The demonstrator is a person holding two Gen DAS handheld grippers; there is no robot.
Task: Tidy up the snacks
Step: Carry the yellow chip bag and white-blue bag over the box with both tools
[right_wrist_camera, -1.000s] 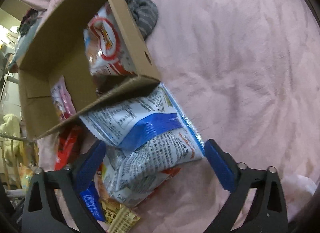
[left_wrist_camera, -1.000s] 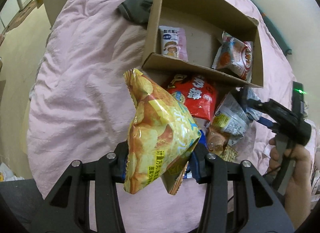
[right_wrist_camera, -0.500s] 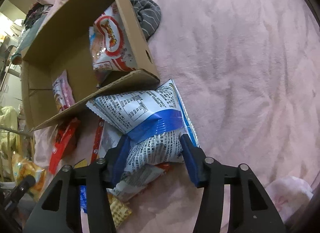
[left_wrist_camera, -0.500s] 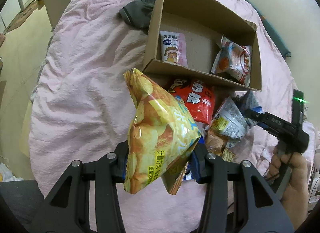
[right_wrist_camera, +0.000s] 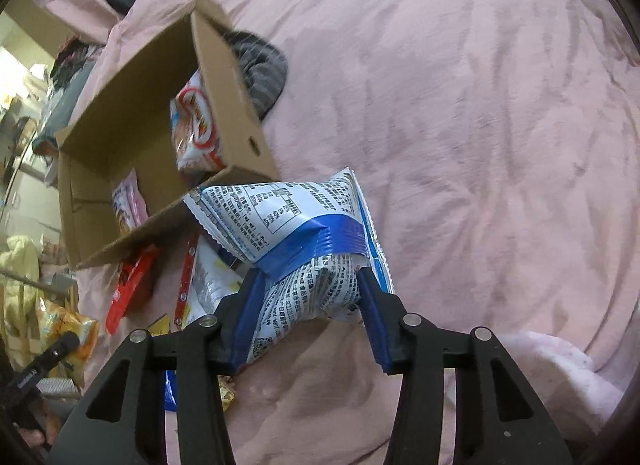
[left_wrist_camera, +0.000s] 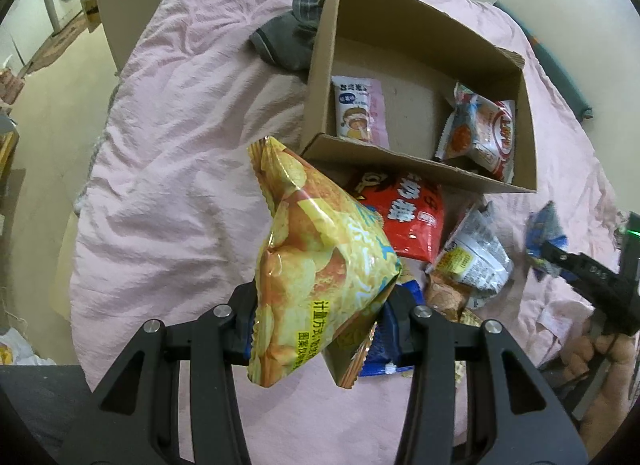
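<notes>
Wide bare bedspread lies right of the box. The right gripper is closing on a white-blue bag (long axis pointing boxward); the left gripper clamps a chip bag.

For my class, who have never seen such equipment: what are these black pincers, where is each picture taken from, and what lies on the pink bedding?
A person holds a two-finger gripper in each hand; a camera on each looks along its fingers. In the left view, the left gripper clamps a yellow crisp bag. In the right view, the right gripper is closing on a blue-and-white packet. On the pink blanket stands a cardboard box with two snacks inside; a red packet and others lie loose before it.
</notes>
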